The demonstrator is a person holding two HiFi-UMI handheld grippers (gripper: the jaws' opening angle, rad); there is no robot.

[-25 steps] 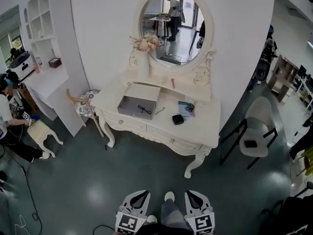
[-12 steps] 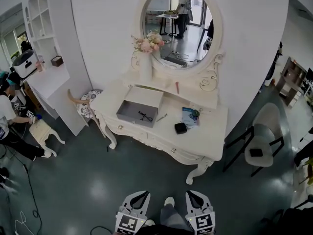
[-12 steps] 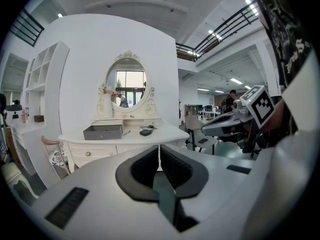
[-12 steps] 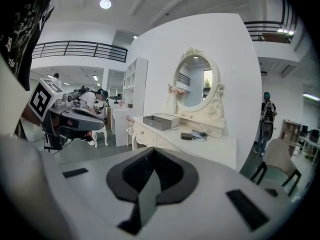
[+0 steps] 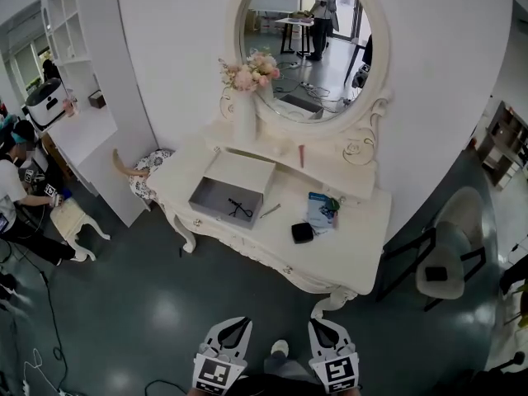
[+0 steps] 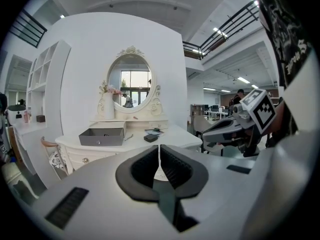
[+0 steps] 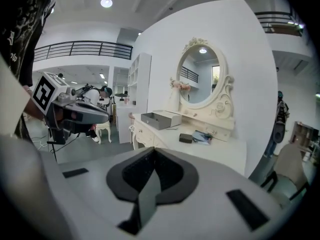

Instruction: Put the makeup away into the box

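Observation:
A white dressing table [image 5: 346, 250] stands some way ahead of me. On it lie an open grey box [image 5: 227, 195] holding a small dark item, a thin pencil [image 5: 270, 210], a black compact [image 5: 302, 232] and a blue packet [image 5: 320, 209]. A pink stick [image 5: 301, 155] rests on the raised shelf. My left gripper [image 5: 238, 327] and right gripper [image 5: 322, 327] sit at the bottom edge, both shut and empty, well short of the table. The left gripper view shows the box [image 6: 101, 136], the compact [image 6: 150, 138] and the left gripper [image 6: 159, 147]; the right gripper view shows the box [image 7: 160, 118], the compact [image 7: 186, 138] and the right gripper [image 7: 154, 152].
A round mirror [image 5: 305, 48] and a vase of flowers [image 5: 245, 97] back the table. A grey chair [image 5: 441, 264] stands at the right, a small stool [image 5: 70, 219] and a crouching person [image 5: 12, 190] at the left beside white shelves [image 5: 74, 81]. Dark floor lies between me and the table.
The dressing table has drawn closer and sits lower in the head view. Both grippers stay shut and empty at the bottom edge.

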